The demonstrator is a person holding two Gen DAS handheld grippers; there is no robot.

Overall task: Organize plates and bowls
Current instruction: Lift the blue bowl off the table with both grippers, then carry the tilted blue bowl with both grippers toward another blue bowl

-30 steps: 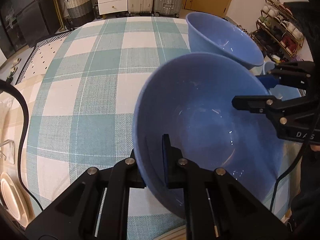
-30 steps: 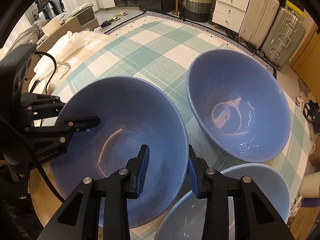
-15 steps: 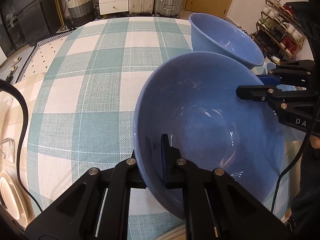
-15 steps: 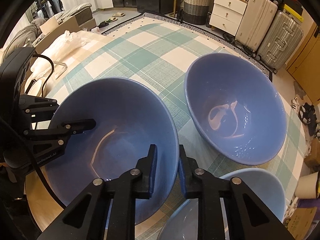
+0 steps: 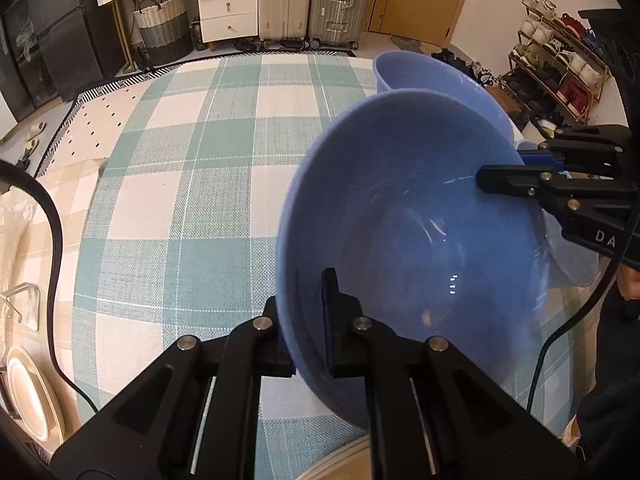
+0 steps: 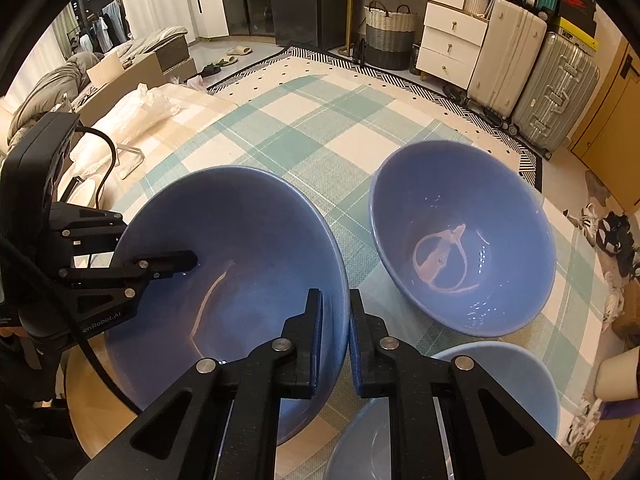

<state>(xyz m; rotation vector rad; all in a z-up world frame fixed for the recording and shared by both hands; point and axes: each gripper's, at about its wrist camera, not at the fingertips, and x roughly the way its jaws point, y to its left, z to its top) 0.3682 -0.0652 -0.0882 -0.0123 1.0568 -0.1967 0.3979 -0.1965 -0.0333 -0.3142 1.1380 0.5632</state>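
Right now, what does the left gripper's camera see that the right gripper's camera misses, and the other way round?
Only the left wrist view shows the cream plates at the table's edge and the shoe rack. Only the right wrist view shows the pale blue bowl nearest the camera, the sofa and a white cup. Both show the held blue bowl, gripped on opposite rims by the left gripper and right gripper, the second blue bowl and the checked tablecloth.
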